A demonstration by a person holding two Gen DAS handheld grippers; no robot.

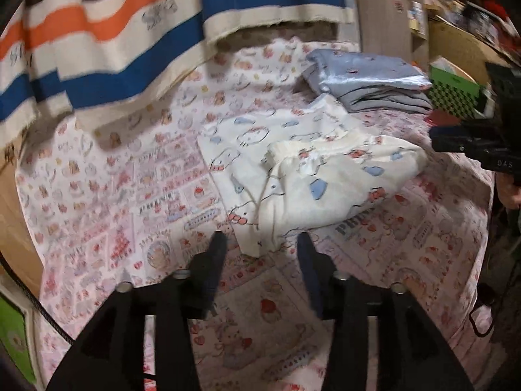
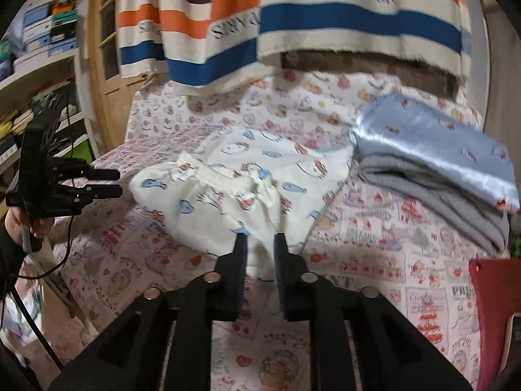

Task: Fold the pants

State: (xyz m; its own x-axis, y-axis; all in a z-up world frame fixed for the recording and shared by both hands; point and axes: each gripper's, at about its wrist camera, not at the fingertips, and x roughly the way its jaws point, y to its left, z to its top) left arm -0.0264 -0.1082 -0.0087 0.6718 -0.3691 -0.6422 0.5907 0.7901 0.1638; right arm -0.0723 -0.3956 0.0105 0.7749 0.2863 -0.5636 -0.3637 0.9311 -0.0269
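Both claws are spread with nothing in them: our left gripper [image 1: 260,239] and right gripper [image 2: 260,239] hang low in each picture, so the folded pants [image 2: 224,202] rest mid-frame on the pink sheet [image 2: 374,260].

The left gripper [image 1: 260,241] points forward and downward, its two black fingers spread well apart with nothing pressed between them. The right gripper [image 2: 260,242] tilts down likewise, its fingers parted by a narrower gap and gripping nothing. In the right wrist view a hand [image 2: 19,221] grasps the left gripper's handle from below.
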